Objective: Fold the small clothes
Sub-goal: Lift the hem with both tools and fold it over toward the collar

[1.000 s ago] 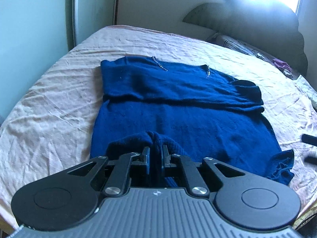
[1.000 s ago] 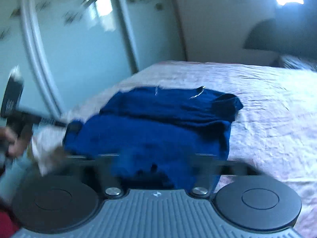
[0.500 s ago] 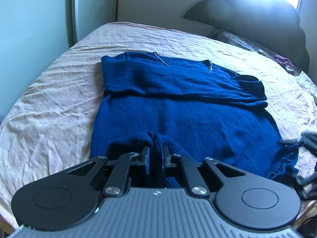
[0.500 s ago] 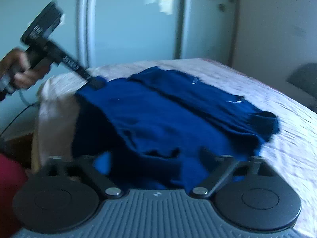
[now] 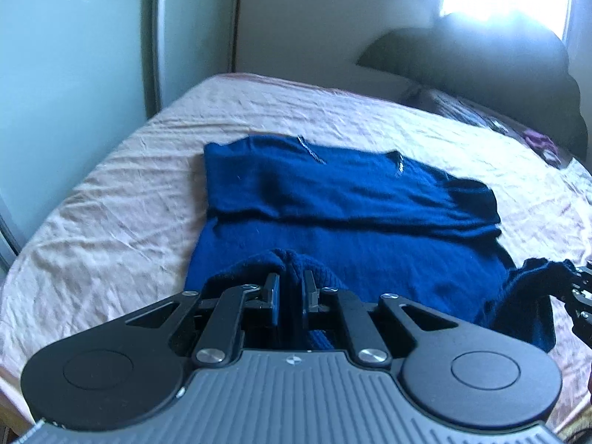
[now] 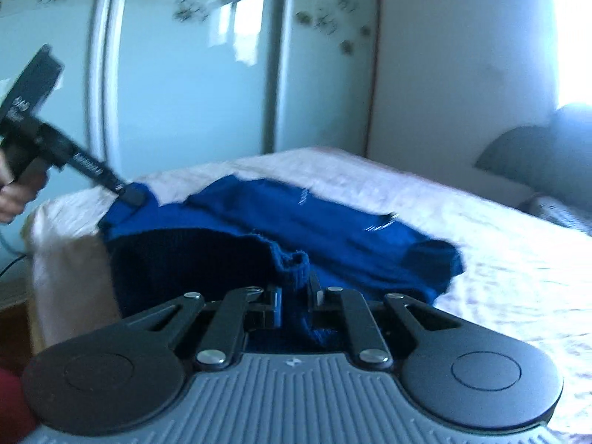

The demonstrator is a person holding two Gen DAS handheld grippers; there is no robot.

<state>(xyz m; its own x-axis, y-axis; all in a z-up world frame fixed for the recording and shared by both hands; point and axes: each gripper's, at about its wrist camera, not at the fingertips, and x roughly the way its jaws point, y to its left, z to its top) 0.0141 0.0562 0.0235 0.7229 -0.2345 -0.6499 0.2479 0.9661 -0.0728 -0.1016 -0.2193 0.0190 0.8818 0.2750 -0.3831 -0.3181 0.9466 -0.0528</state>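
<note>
A dark blue knit sweater (image 5: 351, 214) lies spread on the bed, its sleeves folded across the upper part. My left gripper (image 5: 292, 288) is shut on the near left hem corner, which bunches between its fingers. My right gripper (image 6: 296, 290) is shut on the near right hem corner and lifts it off the bed. In the left wrist view the right gripper (image 5: 579, 296) shows at the right edge with the raised corner. In the right wrist view the left gripper (image 6: 129, 196) shows at the far hem corner, held by a hand. The sweater (image 6: 333, 229) sags between both.
The bed (image 5: 111, 203) has a wrinkled pink sheet. A dark headboard (image 5: 481, 63) and cushions stand at the far right under a bright window. Pale blue wardrobe doors (image 6: 192, 74) run along the bed's left side. Small clutter (image 5: 540, 144) lies near the pillows.
The right gripper has closed on the right hem corner and raised it. The left gripper has kept its hold and lifted slightly, so the near hem now hangs off the bed.
</note>
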